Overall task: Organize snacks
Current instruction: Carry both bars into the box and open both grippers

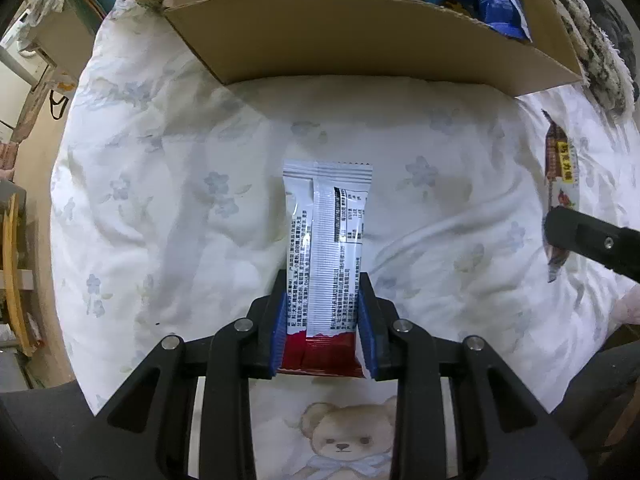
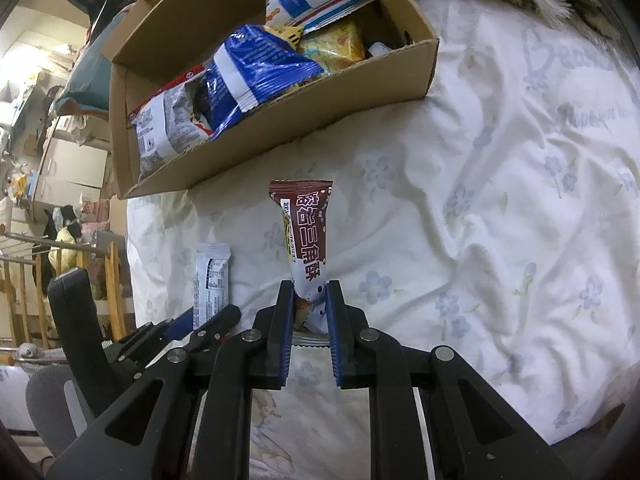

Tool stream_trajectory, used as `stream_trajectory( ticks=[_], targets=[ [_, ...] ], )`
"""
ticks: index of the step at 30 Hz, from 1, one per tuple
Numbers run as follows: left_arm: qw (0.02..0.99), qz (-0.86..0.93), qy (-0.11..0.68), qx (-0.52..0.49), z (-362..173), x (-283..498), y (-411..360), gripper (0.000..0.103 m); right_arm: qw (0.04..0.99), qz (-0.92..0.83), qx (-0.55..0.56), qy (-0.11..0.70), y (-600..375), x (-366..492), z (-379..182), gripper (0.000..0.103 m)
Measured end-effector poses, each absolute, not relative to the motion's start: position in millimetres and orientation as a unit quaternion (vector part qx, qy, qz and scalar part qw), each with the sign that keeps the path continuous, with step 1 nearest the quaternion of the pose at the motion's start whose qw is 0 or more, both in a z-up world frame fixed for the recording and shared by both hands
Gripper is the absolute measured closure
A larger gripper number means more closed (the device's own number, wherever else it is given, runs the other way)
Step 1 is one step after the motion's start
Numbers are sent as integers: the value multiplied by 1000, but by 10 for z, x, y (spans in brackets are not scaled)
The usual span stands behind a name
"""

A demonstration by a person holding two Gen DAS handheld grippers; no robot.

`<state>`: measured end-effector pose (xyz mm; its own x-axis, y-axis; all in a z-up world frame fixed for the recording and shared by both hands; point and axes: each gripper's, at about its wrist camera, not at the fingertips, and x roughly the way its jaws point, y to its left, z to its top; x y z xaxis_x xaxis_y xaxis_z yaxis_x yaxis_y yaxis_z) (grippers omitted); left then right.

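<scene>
Two grips set: left gripper [image 1: 323, 320] pinching the white-and-red snack bar [image 1: 326, 240] at its red end, right gripper [image 2: 311, 320] clamped on the brown snack packet [image 2: 306, 236], both over the floral bedsheet [image 1: 180, 200]. Best lifted clear without squeezing harder, then carried over the near wall of the cardboard box [image 2: 280, 120] and set beside the blue chip bag [image 2: 256, 68].

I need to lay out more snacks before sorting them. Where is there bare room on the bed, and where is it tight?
Free: the floral quilt right of the brown packet, and the strip between the white packet and the cardboard box. Crowded: inside the box, packed with bags, and between the two grippers.
</scene>
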<state>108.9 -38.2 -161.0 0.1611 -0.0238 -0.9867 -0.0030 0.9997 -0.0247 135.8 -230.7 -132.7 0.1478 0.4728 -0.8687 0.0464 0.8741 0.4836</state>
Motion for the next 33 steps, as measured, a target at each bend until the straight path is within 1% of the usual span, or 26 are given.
stream_trajectory(
  ticks=[5,15,19,23,29,33],
  targets=[
    [772,15,635,-3,-1555,1084,-322,76,732,149,197,635,-2286,1348,-1309,87],
    [808,62,586,-13,-1231,1071,-36,76,743,179,189,617,-2194,1333,-1169,87],
    [834,72,546,-26,-951,1040,65,76,758,191,190,593,-2183,1303,-993,87],
    [855,74,512,-32,-707,1040,102,76,774,185,217,566,-2351,1292,-802,87],
    [853,56,515,-64,-674,1133,134,76,791,171,261,527,-2600,1333,-620,87],
    [861,37,501,-75,-493,1241,70,76,800,168,273,507,-2687,1421,-503,87]
  ],
)
